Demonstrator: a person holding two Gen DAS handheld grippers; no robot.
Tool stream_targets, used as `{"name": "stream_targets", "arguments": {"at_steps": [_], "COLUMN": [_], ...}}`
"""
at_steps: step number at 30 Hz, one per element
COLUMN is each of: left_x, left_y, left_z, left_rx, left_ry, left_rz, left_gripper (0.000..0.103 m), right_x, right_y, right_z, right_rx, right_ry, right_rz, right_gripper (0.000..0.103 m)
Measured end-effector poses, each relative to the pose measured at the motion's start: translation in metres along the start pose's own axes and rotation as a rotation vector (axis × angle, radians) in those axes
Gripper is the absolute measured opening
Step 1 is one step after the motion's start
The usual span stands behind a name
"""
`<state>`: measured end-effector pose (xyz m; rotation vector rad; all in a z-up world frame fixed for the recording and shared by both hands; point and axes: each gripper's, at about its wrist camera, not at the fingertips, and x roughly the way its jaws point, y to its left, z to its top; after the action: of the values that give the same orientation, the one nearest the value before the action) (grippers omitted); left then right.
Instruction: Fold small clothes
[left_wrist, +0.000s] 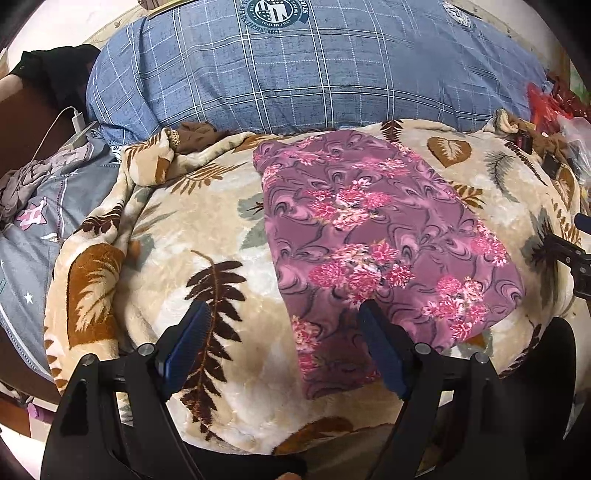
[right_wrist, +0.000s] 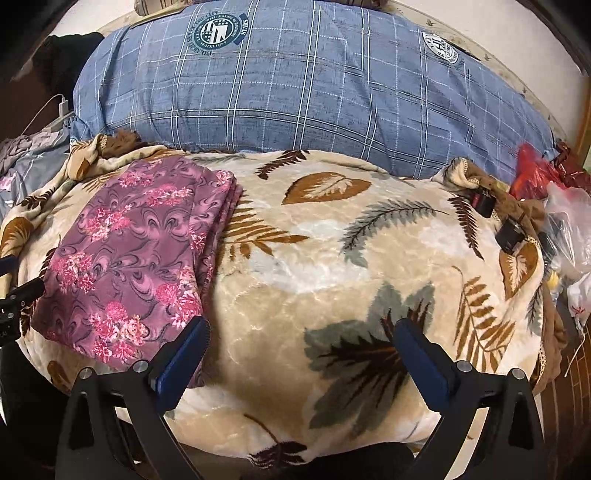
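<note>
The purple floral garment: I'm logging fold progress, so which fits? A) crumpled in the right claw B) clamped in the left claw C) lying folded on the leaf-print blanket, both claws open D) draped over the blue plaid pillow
C: the purple floral garment lies flat and folded on the leaf-print blanket, with the left claw and right claw both open and holding nothing.

A mauve garment with pink flower clusters (left_wrist: 380, 236) lies folded flat into a long rectangle, several layers stacked at its right edge. It rests on a beige leaf-print blanket (right_wrist: 332, 258) on the bed, running from near to far.
</note>
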<state>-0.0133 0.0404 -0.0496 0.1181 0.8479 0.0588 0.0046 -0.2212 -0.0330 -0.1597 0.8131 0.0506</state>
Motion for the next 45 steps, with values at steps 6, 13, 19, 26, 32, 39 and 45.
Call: {"name": "stream_targets", "arguments": {"at_steps": [6, 13, 19, 26, 32, 39, 45], "left_x": [-0.001, -0.007, -0.009, -0.010, -0.012, -0.015, -0.014], "left_y": [-0.002, -0.003, -0.007, -0.015, -0.022, -0.029, -0.034], "left_z": [-0.001, -0.003, -0.004, -0.008, -0.010, -0.010, -0.010], "left_rx": [0.001, -0.002, 0.009, 0.019, 0.033, 0.058, 0.070], "left_ry": [0.003, -0.010, -0.008, -0.003, -0.001, -0.013, -0.006], "left_rz": [-0.018, -0.042, -0.058, -0.075, -0.080, -0.084, -0.096], "left_gripper": [0.083, 0.083, 0.083, 0.083, 0.083, 0.083, 0.083], "right_x": [-0.004, -0.008, -0.012, -0.013, -0.011, -0.012, -0.009], "right_y": [0.004, 0.007, 0.008, 0.009, 0.006, 0.004, 0.002], "right_z": [-0.001, -0.001, -0.001, -0.004, -0.006, -0.007, -0.009], "right_rx": [-0.019, -0.040, -0.056, -0.087, -0.086, -0.084, -0.073], "right_ry": [-0.012, -0.032, -0.041, -0.039, -0.033, -0.022, -0.007], "right_rz": [0.006, -0.001, -0.015, -0.035, -0.052, -0.043, -0.034], "right_gripper": [0.100, 0.100, 0.102, 0.102, 0.102, 0.102, 0.102]}}
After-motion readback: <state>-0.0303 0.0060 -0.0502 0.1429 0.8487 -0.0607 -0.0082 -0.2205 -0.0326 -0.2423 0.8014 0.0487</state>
